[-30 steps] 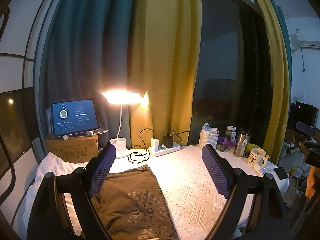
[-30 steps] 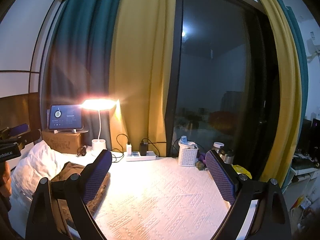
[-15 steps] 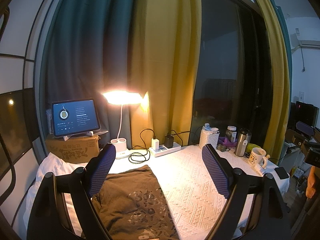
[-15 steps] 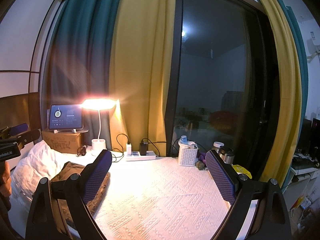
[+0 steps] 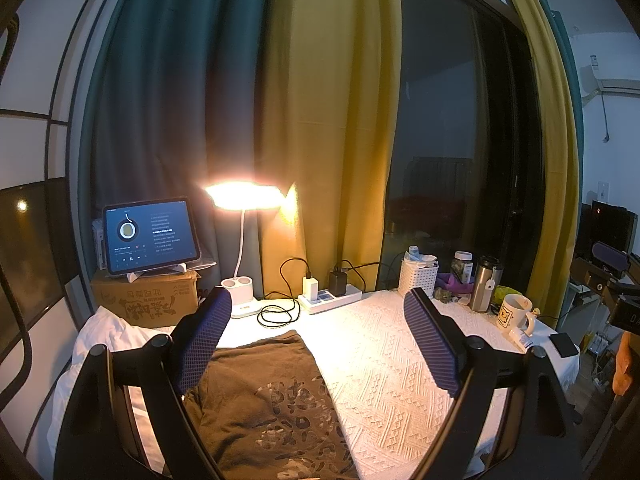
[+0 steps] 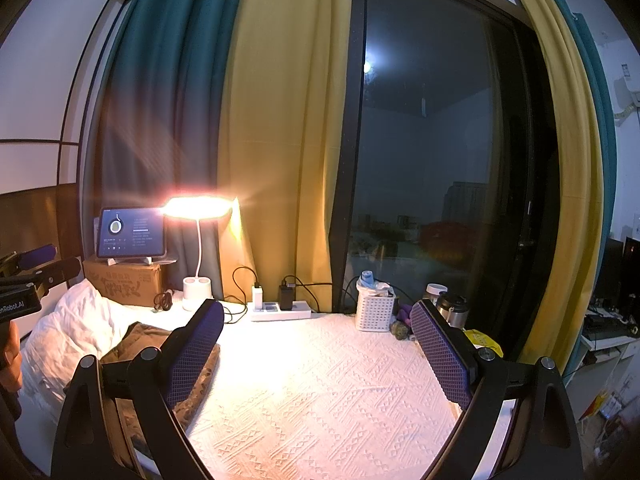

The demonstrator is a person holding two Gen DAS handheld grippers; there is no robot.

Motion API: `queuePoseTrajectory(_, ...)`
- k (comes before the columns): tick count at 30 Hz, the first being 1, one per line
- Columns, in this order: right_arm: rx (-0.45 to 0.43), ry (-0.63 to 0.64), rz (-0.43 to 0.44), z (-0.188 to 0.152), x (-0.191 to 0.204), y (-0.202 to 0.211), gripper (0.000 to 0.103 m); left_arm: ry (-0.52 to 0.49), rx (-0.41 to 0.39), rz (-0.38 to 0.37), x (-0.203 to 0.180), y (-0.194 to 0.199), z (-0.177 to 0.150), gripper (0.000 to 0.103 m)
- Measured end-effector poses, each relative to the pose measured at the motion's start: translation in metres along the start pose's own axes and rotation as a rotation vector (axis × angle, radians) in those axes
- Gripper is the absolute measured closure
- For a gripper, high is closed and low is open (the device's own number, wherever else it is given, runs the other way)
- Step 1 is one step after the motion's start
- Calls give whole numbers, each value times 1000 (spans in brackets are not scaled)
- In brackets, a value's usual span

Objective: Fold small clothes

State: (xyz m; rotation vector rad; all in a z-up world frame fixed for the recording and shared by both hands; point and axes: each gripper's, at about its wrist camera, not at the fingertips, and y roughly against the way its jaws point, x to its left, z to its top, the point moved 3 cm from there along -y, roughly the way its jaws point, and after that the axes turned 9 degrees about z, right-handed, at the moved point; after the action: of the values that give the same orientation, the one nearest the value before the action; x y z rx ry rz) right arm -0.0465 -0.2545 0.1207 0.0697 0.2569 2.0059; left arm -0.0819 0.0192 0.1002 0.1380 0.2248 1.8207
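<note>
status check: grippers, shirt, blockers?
Left gripper open, empty. Right gripper open, empty. Brown shirt lying on white cloth, ungrasped. Nothing blocking.

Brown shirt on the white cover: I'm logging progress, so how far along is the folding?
Done: the brown printed shirt already lies as a compact rectangle on the white textured cover, so it looks folded, at least partly. In hand: nothing; the left gripper and the right gripper are both open and empty above the cover. Left: no other garment shows, so I can't tell what remains.
</note>
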Motion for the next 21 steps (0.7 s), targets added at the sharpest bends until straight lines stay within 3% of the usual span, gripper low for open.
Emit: queuePoseTrajectory(21,2,4,5,-4,-1,2,7,-4,0,2,2,-1,-1,15)
